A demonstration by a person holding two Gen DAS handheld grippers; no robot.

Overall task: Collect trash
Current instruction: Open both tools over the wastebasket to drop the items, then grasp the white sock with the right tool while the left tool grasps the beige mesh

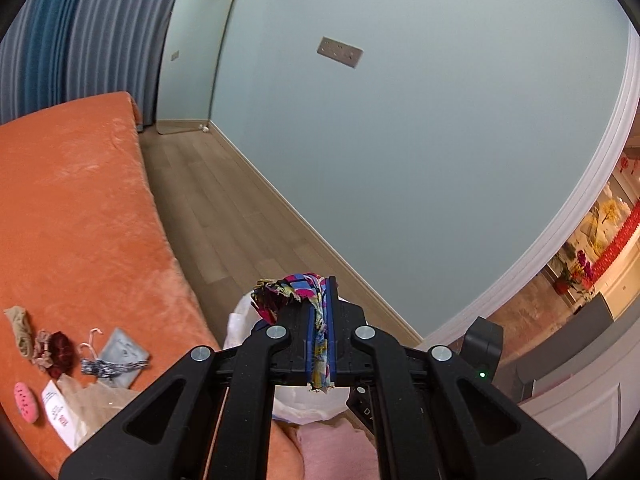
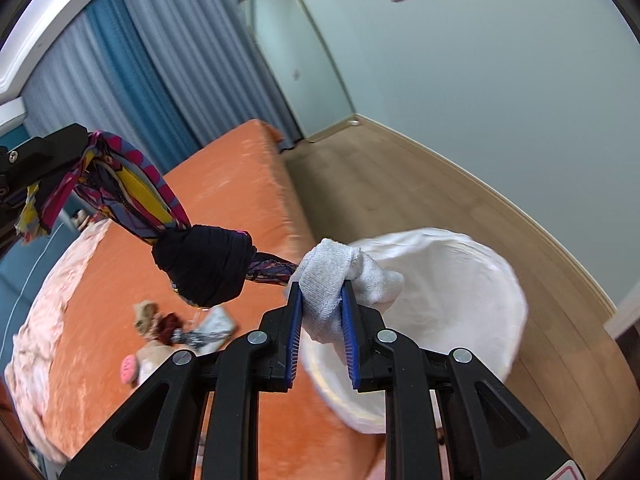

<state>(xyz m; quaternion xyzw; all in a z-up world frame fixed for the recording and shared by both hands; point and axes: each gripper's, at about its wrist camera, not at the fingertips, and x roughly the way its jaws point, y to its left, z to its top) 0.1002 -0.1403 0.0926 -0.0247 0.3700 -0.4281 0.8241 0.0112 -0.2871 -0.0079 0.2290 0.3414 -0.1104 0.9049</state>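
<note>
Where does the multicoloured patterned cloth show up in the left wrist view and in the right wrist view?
Left wrist: multicoloured cloth at bottom centre, clamped between the left gripper pads.
Right wrist: upper left, trailing from that gripper.
Shared landmark: orange bed cover.

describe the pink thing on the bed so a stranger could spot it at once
On the orange plush bedspread, find the small litter pile near its edge. At the pile's outer end lies a small pink oval pad with dark dots, the only bright pink piece there.

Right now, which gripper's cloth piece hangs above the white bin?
The right gripper, clamping the white sock above the white bin. The left gripper holds the multicoloured cloth over the orange bed.
</note>
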